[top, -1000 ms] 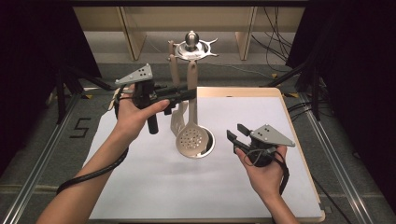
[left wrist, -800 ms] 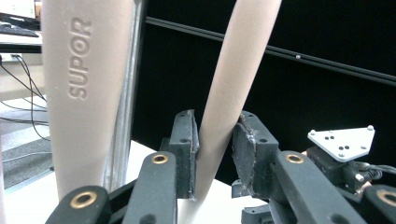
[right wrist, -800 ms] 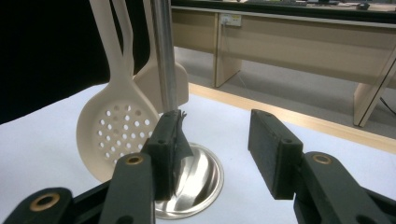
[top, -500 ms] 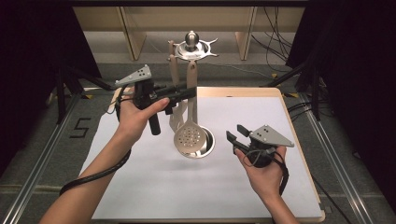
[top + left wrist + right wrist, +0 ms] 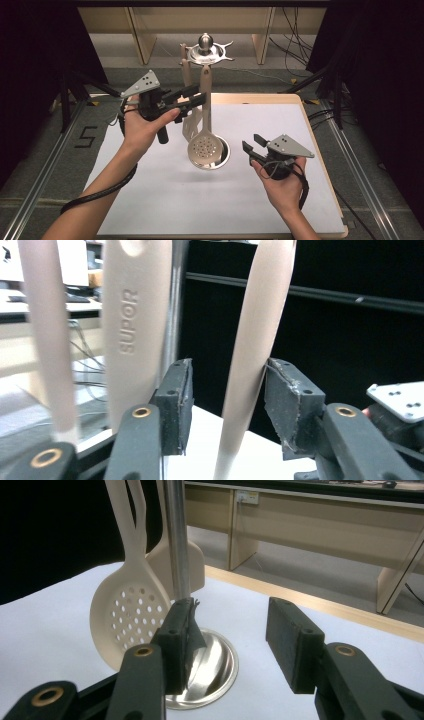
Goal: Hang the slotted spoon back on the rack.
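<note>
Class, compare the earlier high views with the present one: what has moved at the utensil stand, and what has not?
Hardly anything moved. The left gripper stays at the hanging utensils, its open jaws either side of one beige handle, which touches one pad; no closing is visible. The slotted spoon still hangs from the stand, and the right gripper remains open above the white mat.

This looks like a lab set up for recording. The surface (image 5: 150,200) is a wooden board under a white sheet, ringed by black curtains (image 5: 40,75) and metal rails (image 5: 45,185) on grey carpet. A "5" (image 5: 86,136) is taped on the floor. Loose cables (image 5: 295,25) trail past pale office desks (image 5: 300,520) beyond the jaws, one bearing a wall socket (image 5: 247,497). A keyboard and monitor (image 5: 75,270) sit on a desk behind.
</note>
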`<state>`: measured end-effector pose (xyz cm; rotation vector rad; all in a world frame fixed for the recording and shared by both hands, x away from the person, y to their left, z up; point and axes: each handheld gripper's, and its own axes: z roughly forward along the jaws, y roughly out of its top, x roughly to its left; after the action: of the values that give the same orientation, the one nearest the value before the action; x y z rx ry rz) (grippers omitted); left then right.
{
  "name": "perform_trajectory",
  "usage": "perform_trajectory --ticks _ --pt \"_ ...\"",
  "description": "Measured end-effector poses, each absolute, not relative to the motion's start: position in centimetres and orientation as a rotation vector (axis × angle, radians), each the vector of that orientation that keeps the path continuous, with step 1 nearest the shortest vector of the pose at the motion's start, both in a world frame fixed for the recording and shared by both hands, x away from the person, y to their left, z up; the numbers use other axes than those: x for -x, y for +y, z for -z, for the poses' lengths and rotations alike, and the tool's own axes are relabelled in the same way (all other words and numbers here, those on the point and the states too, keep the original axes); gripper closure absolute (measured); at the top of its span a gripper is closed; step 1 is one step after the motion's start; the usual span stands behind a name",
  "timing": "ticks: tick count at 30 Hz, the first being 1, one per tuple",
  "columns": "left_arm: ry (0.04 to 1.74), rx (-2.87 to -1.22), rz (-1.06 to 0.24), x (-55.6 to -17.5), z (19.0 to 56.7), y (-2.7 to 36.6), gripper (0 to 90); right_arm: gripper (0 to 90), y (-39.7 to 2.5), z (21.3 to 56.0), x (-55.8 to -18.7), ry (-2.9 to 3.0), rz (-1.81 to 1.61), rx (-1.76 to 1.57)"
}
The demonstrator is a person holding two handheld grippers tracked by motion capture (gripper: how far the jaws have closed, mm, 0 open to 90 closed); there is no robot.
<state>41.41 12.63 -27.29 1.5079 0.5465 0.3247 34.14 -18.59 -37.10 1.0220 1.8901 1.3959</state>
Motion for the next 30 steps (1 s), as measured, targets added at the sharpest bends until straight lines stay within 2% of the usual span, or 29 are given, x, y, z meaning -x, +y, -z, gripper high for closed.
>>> perform_trajectory --ticks 11,30 --pt "0.507 -1.550 -0.477 -38.5 27.8 15.2 48.6 54.4 -18.7 36.9 -33.9 1.883 -1.386 -1.077" --pt "0.560 -1.571 -0.582 -36.2 30.1 19.5 47.2 54.1 -18.7 36.8 -33.9 1.878 -1.386 -1.078"
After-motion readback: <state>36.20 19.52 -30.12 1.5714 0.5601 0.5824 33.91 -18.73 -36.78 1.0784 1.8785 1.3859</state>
